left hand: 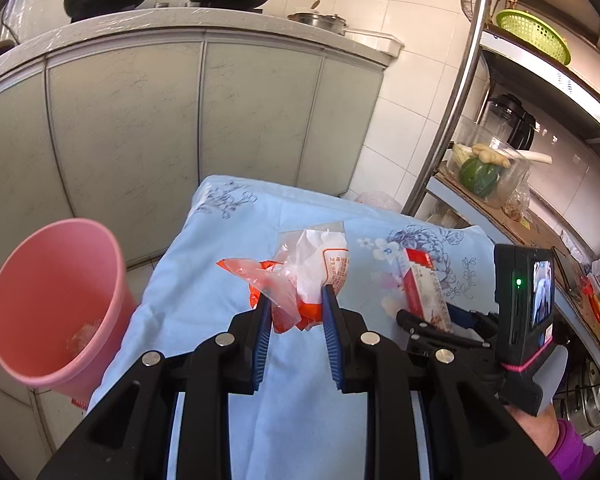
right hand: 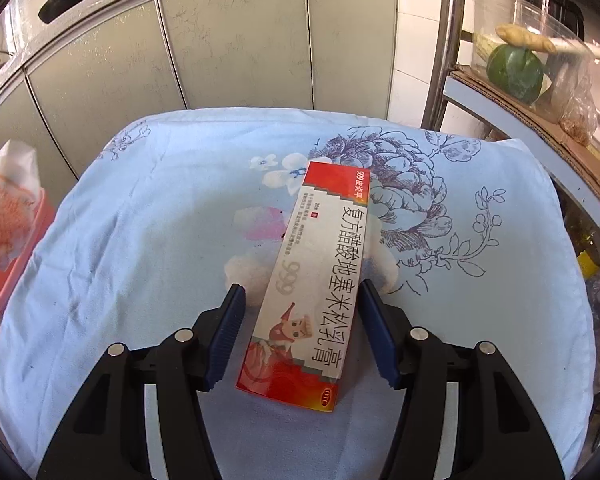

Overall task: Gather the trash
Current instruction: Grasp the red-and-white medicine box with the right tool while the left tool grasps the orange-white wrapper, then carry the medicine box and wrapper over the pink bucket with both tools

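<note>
Left wrist view: the left gripper (left hand: 296,300) has its jaws clenched on crumpled plastic wrappers (left hand: 300,276), raised above a blue floral-clothed tabletop (left hand: 204,264). They should be carried fully over the pink bin (left hand: 56,304) at the left before letting go.

Right wrist view: the right gripper (right hand: 300,300) has its jaws released, straddling a red medicine box (right hand: 316,280) flat on the cloth. Kitchen cabinets (right hand: 228,48) stand behind.
</note>
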Demonstrator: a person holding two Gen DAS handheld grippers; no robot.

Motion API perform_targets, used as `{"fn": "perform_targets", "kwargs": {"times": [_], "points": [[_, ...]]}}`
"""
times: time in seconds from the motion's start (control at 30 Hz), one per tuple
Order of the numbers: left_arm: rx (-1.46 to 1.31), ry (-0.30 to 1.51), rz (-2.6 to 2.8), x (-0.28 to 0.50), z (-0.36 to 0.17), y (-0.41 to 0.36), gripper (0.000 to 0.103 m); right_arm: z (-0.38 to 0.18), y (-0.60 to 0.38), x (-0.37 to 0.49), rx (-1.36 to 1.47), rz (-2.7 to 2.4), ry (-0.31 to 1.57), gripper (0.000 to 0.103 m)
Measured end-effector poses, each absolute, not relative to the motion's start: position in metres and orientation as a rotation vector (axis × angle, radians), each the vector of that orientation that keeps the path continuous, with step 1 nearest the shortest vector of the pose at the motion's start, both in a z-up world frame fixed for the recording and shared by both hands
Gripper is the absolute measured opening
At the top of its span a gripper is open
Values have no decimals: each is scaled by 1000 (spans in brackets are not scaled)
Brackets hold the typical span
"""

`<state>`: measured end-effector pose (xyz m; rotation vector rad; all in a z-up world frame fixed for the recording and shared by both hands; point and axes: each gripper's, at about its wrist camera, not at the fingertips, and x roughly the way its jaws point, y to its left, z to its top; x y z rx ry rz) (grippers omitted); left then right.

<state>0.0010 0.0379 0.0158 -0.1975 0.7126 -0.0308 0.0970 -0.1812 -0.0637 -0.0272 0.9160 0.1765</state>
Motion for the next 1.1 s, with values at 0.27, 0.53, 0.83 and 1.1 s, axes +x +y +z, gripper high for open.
{"fn": "perform_targets", "kwargs": {"times": [0.27,0.53,0.83,1.1], "points": [[-193,679,-1,-27,19,51,24,-62,-179,93,-38,206,909,45],[-208,675,23,-46,15,61,24,-58,-173,63,24,359,926,40],[-182,669,53,-56,8,66,24,-54,-157,41,6,446,924,40],[-183,674,74,-64,2,72,24,-42,-142,26,-33,485,886,40]]}}
